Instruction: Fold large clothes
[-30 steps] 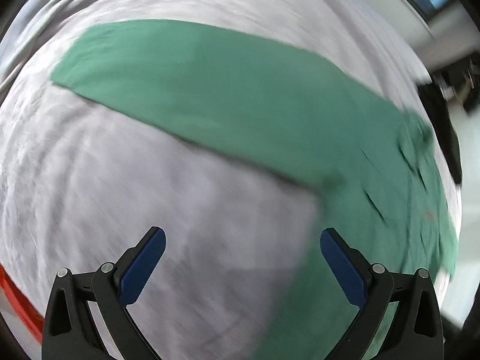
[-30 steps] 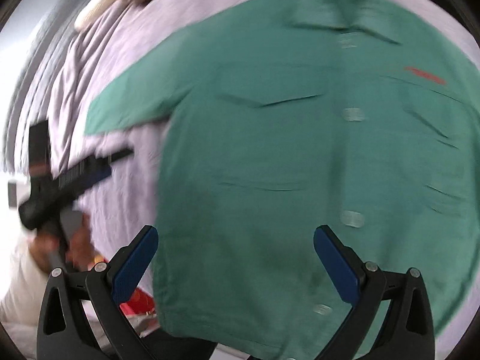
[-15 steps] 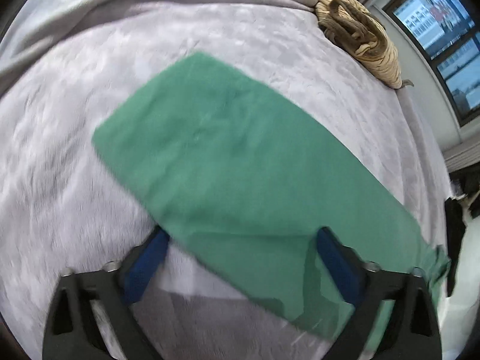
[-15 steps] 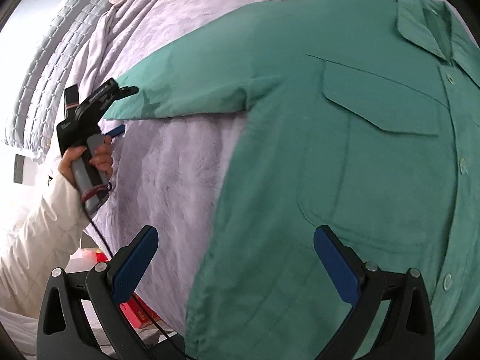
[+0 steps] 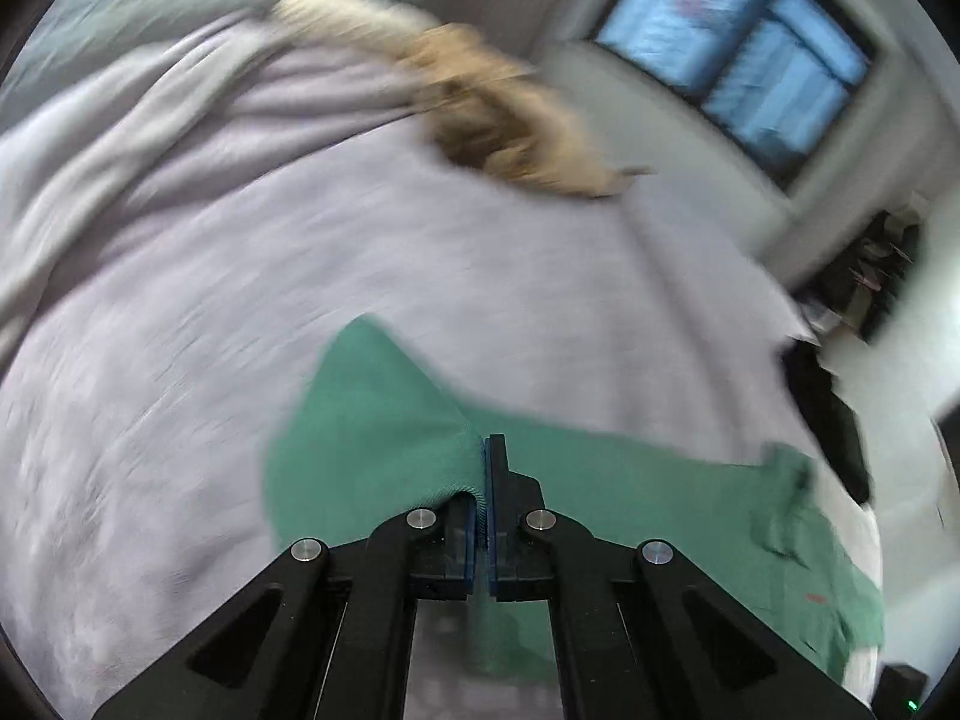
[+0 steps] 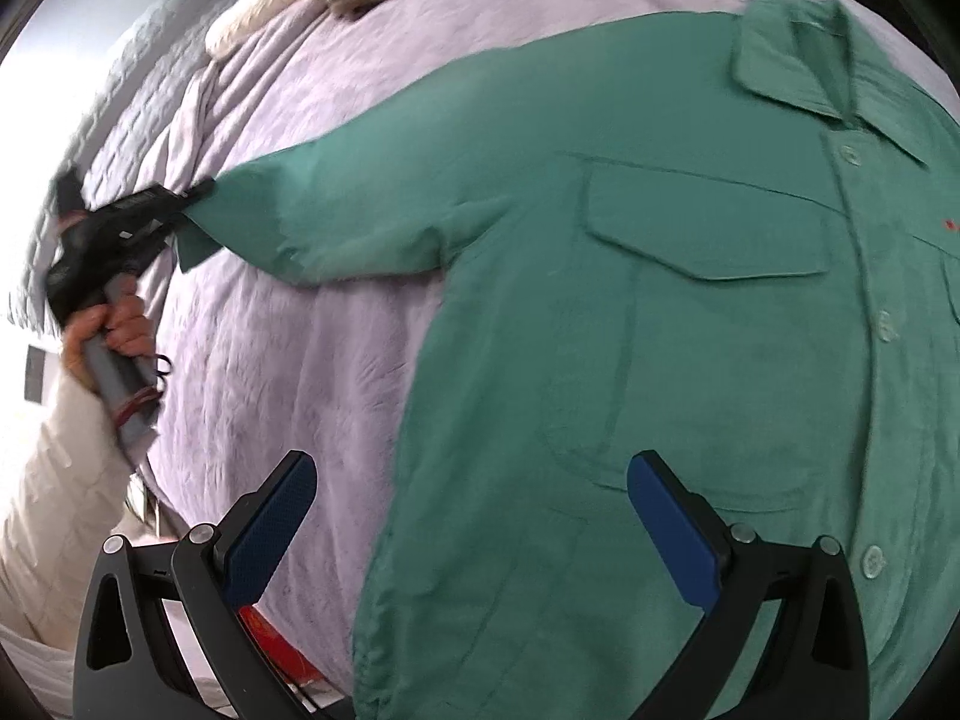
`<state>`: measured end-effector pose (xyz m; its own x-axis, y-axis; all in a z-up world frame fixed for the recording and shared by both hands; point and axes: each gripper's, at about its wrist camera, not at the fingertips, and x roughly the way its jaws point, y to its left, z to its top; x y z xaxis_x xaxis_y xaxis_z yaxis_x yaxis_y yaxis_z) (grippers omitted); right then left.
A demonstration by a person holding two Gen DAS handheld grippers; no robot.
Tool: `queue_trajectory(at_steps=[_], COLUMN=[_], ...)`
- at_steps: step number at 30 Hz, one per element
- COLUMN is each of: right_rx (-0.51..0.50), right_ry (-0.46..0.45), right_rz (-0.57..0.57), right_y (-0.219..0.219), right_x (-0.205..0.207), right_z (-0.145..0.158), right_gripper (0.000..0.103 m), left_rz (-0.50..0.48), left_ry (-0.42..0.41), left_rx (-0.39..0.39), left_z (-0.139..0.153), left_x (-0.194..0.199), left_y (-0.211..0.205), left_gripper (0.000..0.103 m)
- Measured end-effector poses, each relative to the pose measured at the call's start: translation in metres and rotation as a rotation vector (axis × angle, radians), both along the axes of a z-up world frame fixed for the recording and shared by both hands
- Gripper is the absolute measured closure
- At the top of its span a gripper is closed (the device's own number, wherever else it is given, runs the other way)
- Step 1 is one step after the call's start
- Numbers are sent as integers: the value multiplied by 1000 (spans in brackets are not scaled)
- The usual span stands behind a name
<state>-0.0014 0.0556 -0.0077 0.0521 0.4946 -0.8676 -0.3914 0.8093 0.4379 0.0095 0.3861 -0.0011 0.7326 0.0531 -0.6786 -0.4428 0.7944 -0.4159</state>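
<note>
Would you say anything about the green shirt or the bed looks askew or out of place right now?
Nothing stands out. The green shirt lies flat and buttoned on the bed cover; only its sleeve cuff is bunched, where the left tool pinches it.

At the lower centre of the frame, a green shirt sleeve (image 5: 372, 444) is pinched between the closed blue pads of the left gripper (image 5: 483, 480), above a lilac bedspread (image 5: 300, 252), with a tan bundle (image 5: 510, 126) blurred at the top.

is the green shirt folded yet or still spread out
Spread out: the green shirt lies front-up, unfolded, on the bed; left hand-held gripper pinches its sleeve end.
</note>
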Motion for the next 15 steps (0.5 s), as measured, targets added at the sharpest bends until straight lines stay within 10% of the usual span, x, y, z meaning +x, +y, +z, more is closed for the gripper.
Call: queue_trajectory(at_steps=[8, 15], right_rx=[40, -8], right_ry=[-87, -63], right_rz=[-202, -412], right_y=[-106, -226], right_x=[25, 44], right_z=[28, 15], right_gripper=[0, 0], left_rz=[-411, -658], left_ry=[-137, 85], left_rx=[92, 240], left_z=[69, -12], left_x=[89, 149], left_y=[-191, -373], left_gripper=[100, 100])
